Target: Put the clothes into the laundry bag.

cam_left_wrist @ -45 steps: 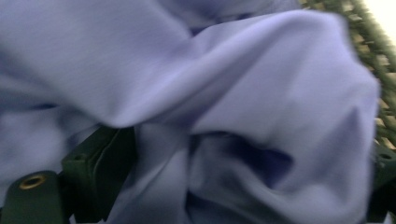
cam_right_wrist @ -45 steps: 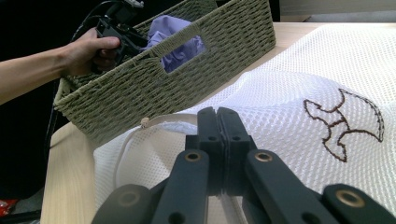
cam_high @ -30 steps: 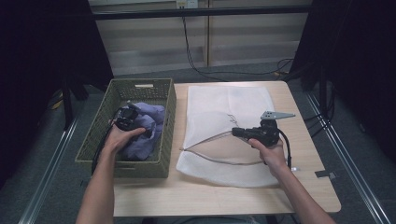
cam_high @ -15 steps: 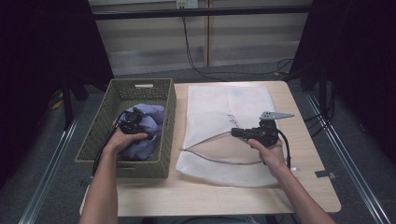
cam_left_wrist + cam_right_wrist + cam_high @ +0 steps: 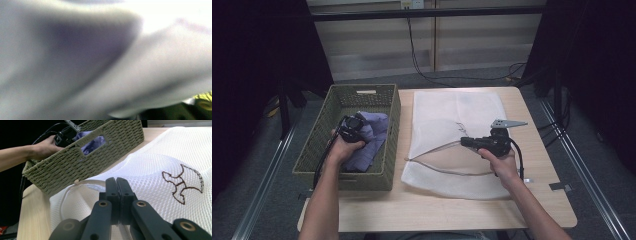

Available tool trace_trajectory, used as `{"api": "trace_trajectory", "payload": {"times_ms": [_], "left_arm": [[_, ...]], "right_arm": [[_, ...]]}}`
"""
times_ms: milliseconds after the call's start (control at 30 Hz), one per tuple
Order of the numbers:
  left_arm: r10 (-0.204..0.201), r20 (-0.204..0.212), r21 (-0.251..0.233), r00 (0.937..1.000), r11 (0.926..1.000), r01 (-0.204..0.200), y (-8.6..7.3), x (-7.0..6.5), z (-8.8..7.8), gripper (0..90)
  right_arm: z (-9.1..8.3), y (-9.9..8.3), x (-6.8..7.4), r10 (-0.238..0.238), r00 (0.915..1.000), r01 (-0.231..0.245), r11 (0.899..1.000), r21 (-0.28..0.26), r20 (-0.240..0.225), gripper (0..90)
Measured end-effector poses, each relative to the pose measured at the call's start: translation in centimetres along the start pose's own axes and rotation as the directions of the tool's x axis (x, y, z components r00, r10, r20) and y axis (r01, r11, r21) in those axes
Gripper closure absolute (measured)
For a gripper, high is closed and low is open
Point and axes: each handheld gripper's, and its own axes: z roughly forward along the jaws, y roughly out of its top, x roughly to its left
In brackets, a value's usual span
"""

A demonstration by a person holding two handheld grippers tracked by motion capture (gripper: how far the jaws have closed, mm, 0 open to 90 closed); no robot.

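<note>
Both tongs grip: left tongs [image 5: 362, 131] just closed, seemingly on purple cloth [image 5: 371, 140]; right tongs [image 5: 116, 185] pinch mesh bag [image 5: 160, 170].

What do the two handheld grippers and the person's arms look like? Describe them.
Both arms are bare, with no sleeves showing. The left gripper is black, with a black cable trailing beside the forearm. The right gripper is black too, topped by a grey three-cornered plate, its cable looping past the wrist. Its jaws are flat black bars on linkage arms with brass-coloured rivets.
</note>
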Motion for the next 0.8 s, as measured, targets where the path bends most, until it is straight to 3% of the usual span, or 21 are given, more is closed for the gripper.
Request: {"api": "trace_trajectory", "payload": {"times_ms": [100,133,200,267,300,367,467,500,533,600,700,733,767,800], "left_arm": [[-0.016,0.039,-0.019,0.9991,0.9997,0.016,-0.1,0.6,-0.3,80.3],[-0.044,0.060,-0.040,0.9972,0.9981,0.046,-0.2,0.6,-0.5,80.3],[-0.046,0.081,-0.064,0.9957,0.9967,0.051,-0.2,0.8,-1.1,81.0],[-0.069,0.094,-0.124,0.9932,0.9891,0.080,-0.4,0.9,-1.9,81.3],[-0.074,0.122,-0.154,0.9898,0.9837,0.092,-0.5,1.0,-2.4,81.3],[-0.069,0.131,-0.202,0.9889,0.9748,0.095,-0.7,1.0,-3.3,81.4],[-0.074,0.157,-0.276,0.9847,0.9540,0.116,-1.3,1.0,-4.3,81.5],[-0.075,0.150,-0.298,0.9859,0.9473,0.118,-1.5,1.0,-4.5,81.4],[-0.089,0.165,-0.322,0.9822,0.9365,0.139,-1.7,0.9,-4.8,81.4],[-0.071,0.152,-0.353,0.9858,0.9278,0.122,-2.1,0.9,-5.3,81.4],[-0.066,0.157,-0.403,0.9854,0.9069,0.125,-2.6,1.0,-6.0,81.5],[-0.080,0.165,-0.428,0.9830,0.8919,0.145,-2.7,1.0,-6.3,81.6],[-0.067,0.164,-0.436,0.9842,0.8900,0.133,-2.8,1.1,-6.6,81.6],[-0.074,0.173,-0.455,0.9821,0.8785,0.146,-2.9,1.1,-7.0,81.6]], "right_arm": [[-0.1,0.0,0.0,0.000,1.0000,0.000,1.000,-0.003,0.001,89.3],[-0.1,0.0,0.0,0.001,1.0000,-0.001,1.000,-0.002,0.001,89.3],[-0.1,0.0,-0.1,0.002,1.0000,-0.002,1.000,-0.002,0.000,89.3],[0.0,-0.1,-0.1,0.007,1.0000,-0.007,1.000,-0.002,0.000,89.3],[0.0,-0.1,-0.1,0.007,1.0000,-0.007,1.000,-0.002,0.000,89.3],[0.0,-0.1,-0.1,0.009,1.0000,-0.009,1.000,-0.005,0.000,89.3],[0.0,-0.1,-0.1,0.010,0.9999,-0.010,1.000,-0.007,0.003,89.3],[-0.1,0.0,0.0,0.008,1.0000,-0.008,1.000,-0.007,0.006,89.3],[-0.1,0.0,0.0,0.008,1.0000,-0.008,1.000,-0.007,0.006,89.3],[-0.1,0.0,0.1,0.009,0.9999,-0.009,1.000,-0.007,0.009,89.3],[-0.2,0.0,0.2,0.009,0.9999,-0.009,1.000,-0.012,0.009,89.3],[-0.3,0.0,0.2,0.009,0.9999,-0.009,1.000,-0.014,0.012,89.3],[-0.3,0.0,0.2,0.006,0.9999,-0.006,1.000,-0.017,0.010,89.3],[-0.3,0.0,0.2,0.006,0.9999,-0.006,1.000,-0.017,0.010,89.3]]}}
